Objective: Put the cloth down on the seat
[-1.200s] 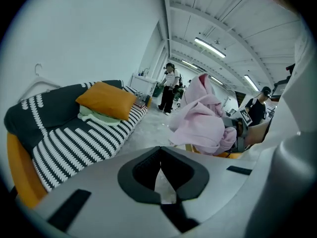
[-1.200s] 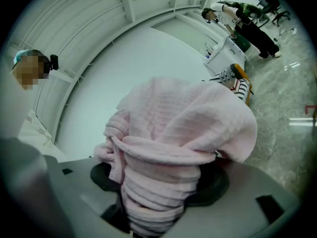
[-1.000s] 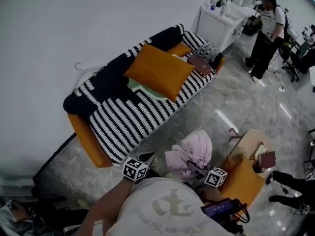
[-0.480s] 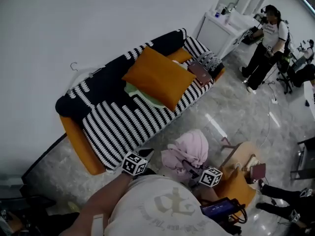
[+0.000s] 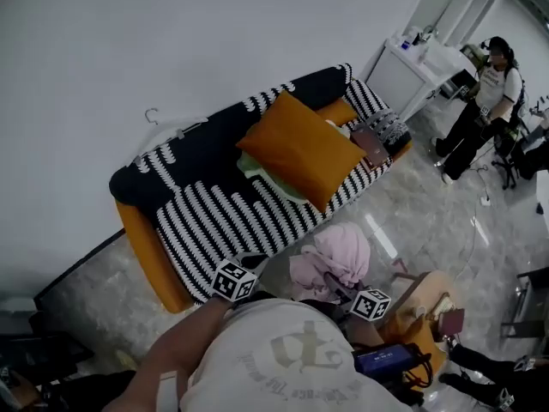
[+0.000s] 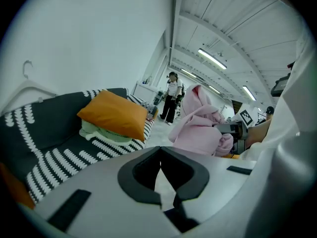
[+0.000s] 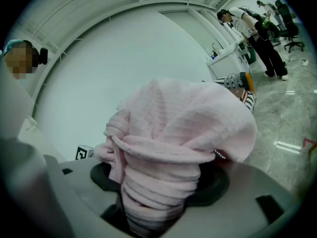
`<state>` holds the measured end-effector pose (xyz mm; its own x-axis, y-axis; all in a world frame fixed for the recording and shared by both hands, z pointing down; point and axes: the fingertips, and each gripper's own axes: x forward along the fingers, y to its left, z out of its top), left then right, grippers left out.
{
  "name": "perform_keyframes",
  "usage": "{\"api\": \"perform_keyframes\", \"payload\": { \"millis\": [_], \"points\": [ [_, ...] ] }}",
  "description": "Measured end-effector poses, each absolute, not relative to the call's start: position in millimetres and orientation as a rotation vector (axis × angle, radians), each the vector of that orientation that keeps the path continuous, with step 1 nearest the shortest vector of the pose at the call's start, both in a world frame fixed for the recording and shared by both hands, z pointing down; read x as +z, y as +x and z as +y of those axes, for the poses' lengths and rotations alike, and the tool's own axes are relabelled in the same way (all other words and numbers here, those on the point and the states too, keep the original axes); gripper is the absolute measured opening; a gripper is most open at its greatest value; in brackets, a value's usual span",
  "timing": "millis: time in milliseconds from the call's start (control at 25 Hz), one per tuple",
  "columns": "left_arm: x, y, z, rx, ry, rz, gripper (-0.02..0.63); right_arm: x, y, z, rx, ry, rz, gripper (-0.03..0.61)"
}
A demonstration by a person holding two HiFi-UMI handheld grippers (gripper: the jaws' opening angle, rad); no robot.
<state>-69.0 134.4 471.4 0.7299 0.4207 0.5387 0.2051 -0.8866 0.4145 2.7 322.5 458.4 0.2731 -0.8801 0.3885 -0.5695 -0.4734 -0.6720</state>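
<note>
1. The bunched pink waffle-knit cloth [image 7: 178,133] is clamped by the right gripper [image 7: 156,202] fingers [image 7: 218,182] over the grey floor [image 5: 403,204]; early release would drop it there.
2. The left gripper [image 6: 160,152] fingers [image 6: 138,170] are closed, empty.
3. The black-and-white striped sofa seat [image 5: 232,221] is partly covered by an orange square cushion [image 5: 300,148]; misplacement is possible.
</note>
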Motion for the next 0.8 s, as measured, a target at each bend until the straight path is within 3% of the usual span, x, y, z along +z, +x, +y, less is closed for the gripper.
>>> {"api": "perform_keyframes", "payload": {
  "millis": [800],
  "points": [
    [503,-123,-9,0.839,2.471,-0.249,0.012,490,96,164,-1.25,-2.037,1.642,0.334]
  ]
}}
